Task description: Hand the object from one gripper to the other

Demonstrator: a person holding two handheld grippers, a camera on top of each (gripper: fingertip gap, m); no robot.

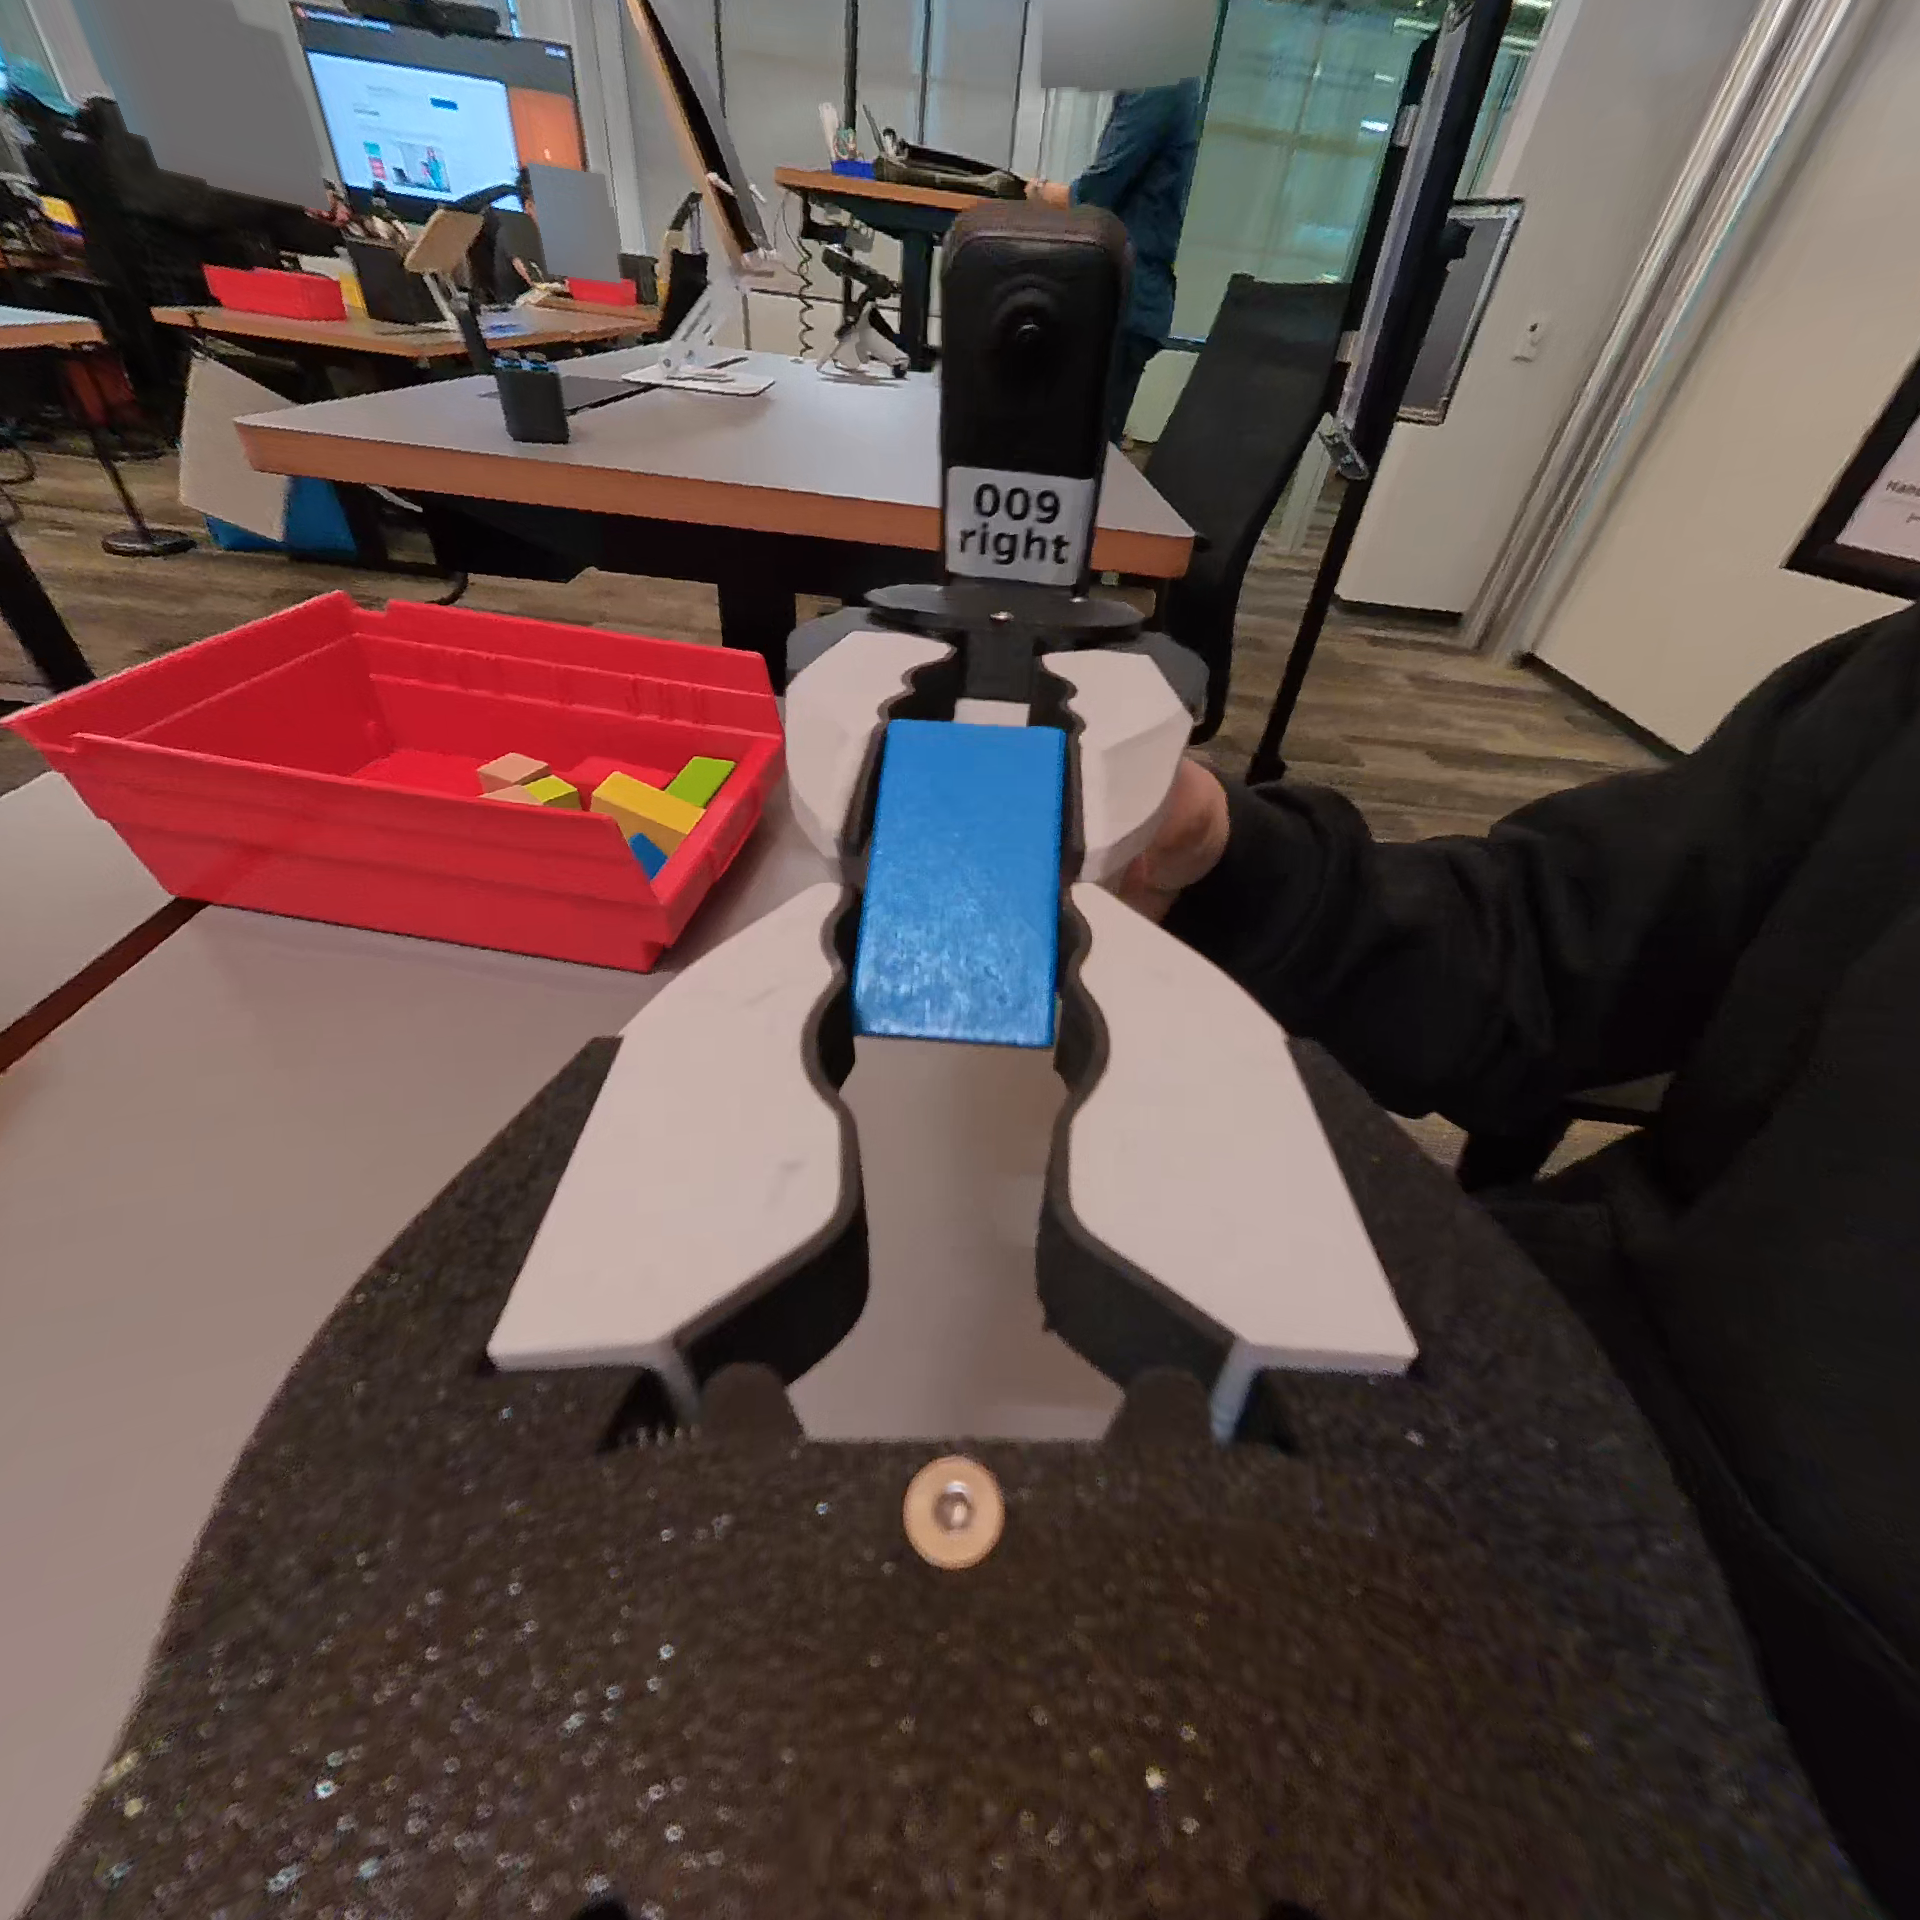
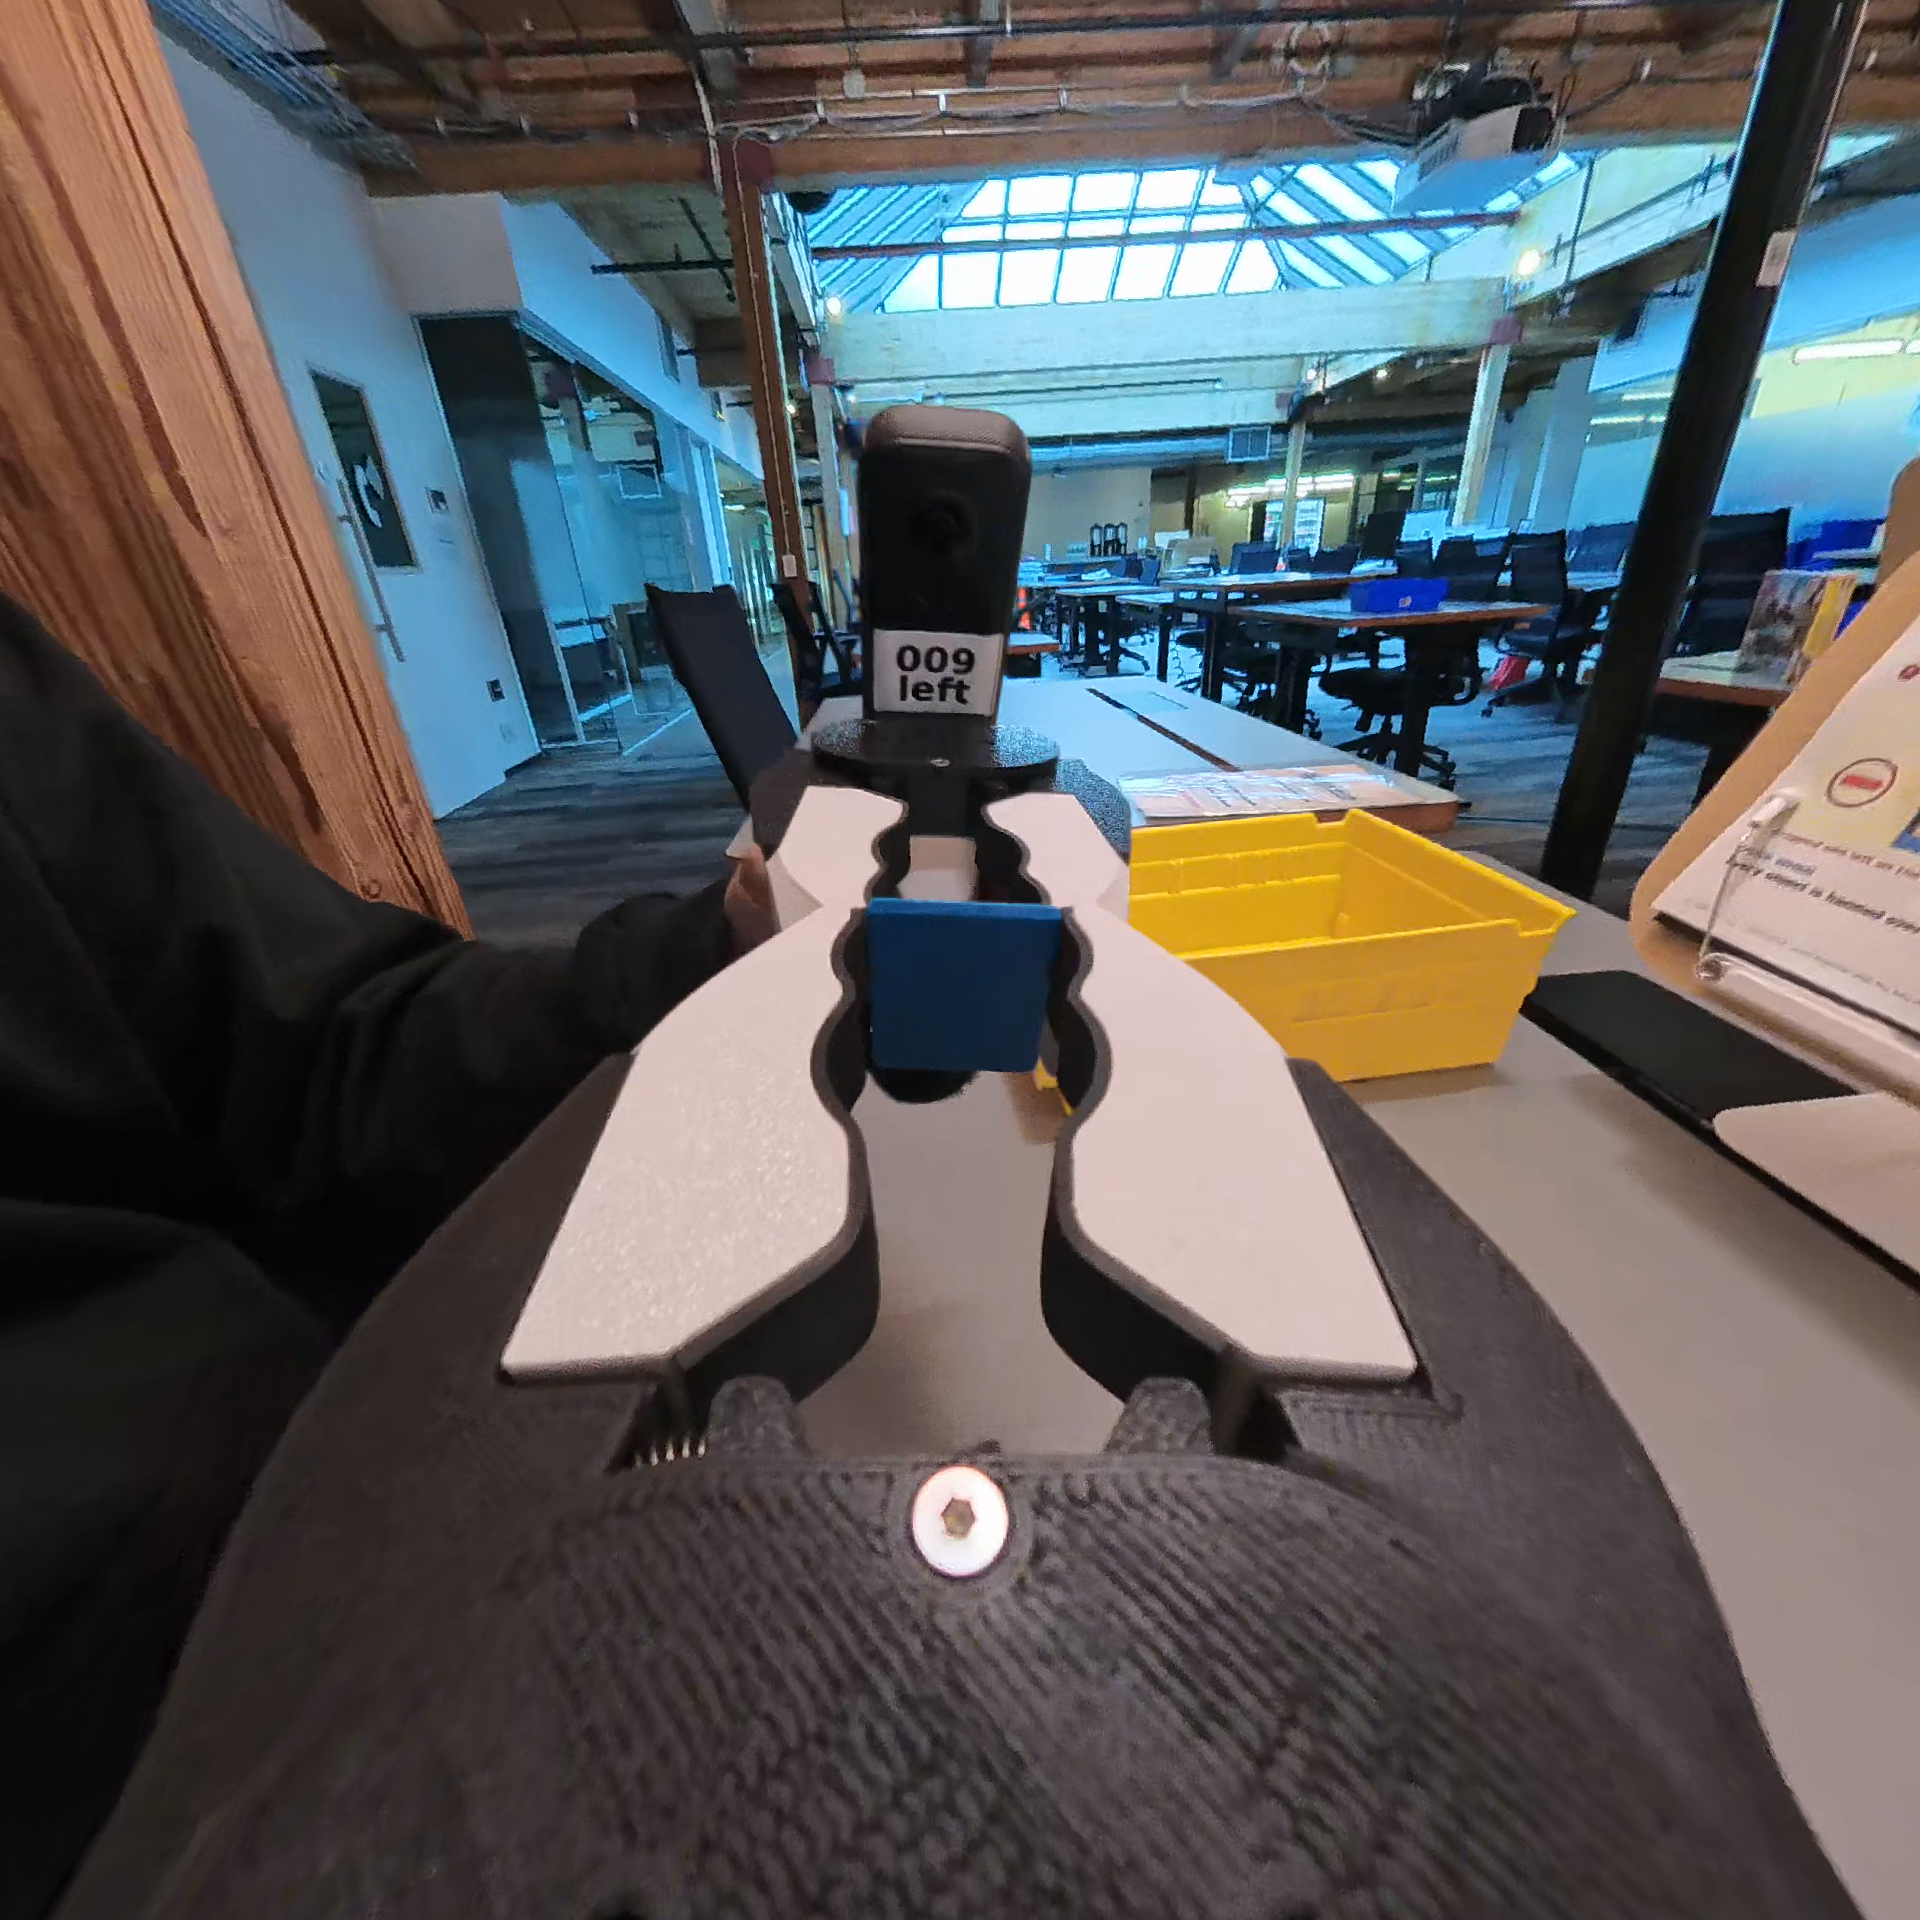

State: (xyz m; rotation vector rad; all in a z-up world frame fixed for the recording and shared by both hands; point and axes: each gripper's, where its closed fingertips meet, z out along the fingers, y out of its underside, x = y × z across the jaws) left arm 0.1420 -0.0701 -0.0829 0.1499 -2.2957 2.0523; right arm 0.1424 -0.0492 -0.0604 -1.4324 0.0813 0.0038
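A blue rectangular block (image 1: pixel 961 883) is held between both grippers above the grey table (image 1: pixel 260 1143). My left gripper (image 1: pixel 956 935) is shut on its near end, with both pads against its sides. My right gripper (image 1: pixel 966 800) faces it from the far side and is shut on the block's other end. In the right wrist view, the right gripper (image 2: pixel 961 966) grips the block (image 2: pixel 961 987) by its sides. The left gripper (image 2: pixel 945 894) holds the block from behind there. The two pairs of fingertips nearly meet.
A red bin (image 1: pixel 312 831) holding several coloured blocks stands on the table to the left. A yellow bin (image 2: pixel 1340 956) stands beyond the right gripper. A clipboard with papers (image 2: pixel 1808 831) and a flat black slab (image 2: pixel 1662 1049) lie at the right. A person's dark sleeve (image 1: pixel 1507 914) reaches in. The tips of both grippers are at nearly the same place.
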